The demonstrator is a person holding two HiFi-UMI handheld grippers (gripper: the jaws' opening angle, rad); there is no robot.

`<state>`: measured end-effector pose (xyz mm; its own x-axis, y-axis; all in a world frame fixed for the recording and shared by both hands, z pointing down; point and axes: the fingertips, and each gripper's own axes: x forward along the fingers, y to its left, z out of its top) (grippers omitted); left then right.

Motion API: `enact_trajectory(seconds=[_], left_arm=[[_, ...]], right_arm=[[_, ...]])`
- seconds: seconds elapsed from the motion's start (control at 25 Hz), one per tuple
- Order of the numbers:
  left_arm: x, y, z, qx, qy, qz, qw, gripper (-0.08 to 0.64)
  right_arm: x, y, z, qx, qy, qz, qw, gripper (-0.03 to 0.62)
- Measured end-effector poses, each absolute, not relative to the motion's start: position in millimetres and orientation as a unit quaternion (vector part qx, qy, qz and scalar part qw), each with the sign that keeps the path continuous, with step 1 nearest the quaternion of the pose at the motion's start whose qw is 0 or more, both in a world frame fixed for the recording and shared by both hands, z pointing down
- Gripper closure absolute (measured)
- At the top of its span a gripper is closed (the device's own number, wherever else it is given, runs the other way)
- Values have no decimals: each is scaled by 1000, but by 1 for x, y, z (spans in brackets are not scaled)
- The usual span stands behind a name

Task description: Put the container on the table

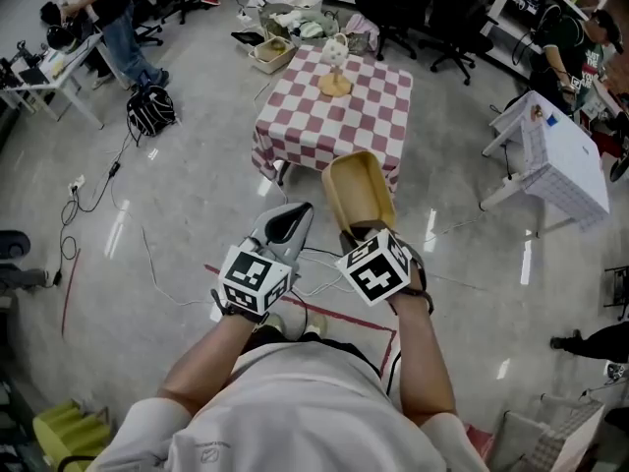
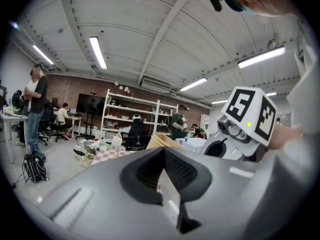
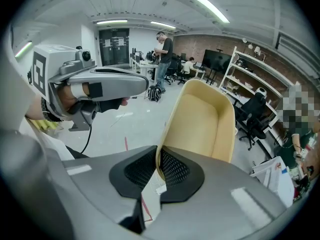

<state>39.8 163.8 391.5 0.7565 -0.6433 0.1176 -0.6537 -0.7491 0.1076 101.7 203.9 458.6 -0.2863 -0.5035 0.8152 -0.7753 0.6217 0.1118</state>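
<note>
Right tongs: clamped on the near rim of the tan container, with one wall edge pinched between the pads.
The container sticks out from these tongs toward 12 o'clock. Its open side faces the camera in the right gripper view, and the inside shows bare tan wall only.
Head view: the container is held in the air above the floor, not resting on the desk.

Left tongs: jaws together, nothing between them. They sit at 9 o'clock of the right tongs, just beside them.

The desk has a red-and-white checked cloth and lies at 12 o'clock of the container. The container's far rim overlaps the desk's near edge in the head view.
On the desk, toward its far edge, is a white item on a round wooden base.
On the floor past the desk, at 11 o'clock, is a cream tray. Its contents are too small to tell.

Count: container 1; tongs 2; checked desk 1; item on desk 1; tray 1.
</note>
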Motion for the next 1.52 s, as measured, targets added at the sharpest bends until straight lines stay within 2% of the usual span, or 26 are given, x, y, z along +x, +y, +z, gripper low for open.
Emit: enact_trajectory(seconds=[0.32, 1.52], left_arm=[[33, 149, 389, 922, -377, 38, 79, 555], [-31, -46, 424, 952, -286, 28, 104, 557]], right_arm=[[120, 190, 463, 405, -791, 165, 427, 561], [42, 8, 511, 437, -738, 177, 483, 561]])
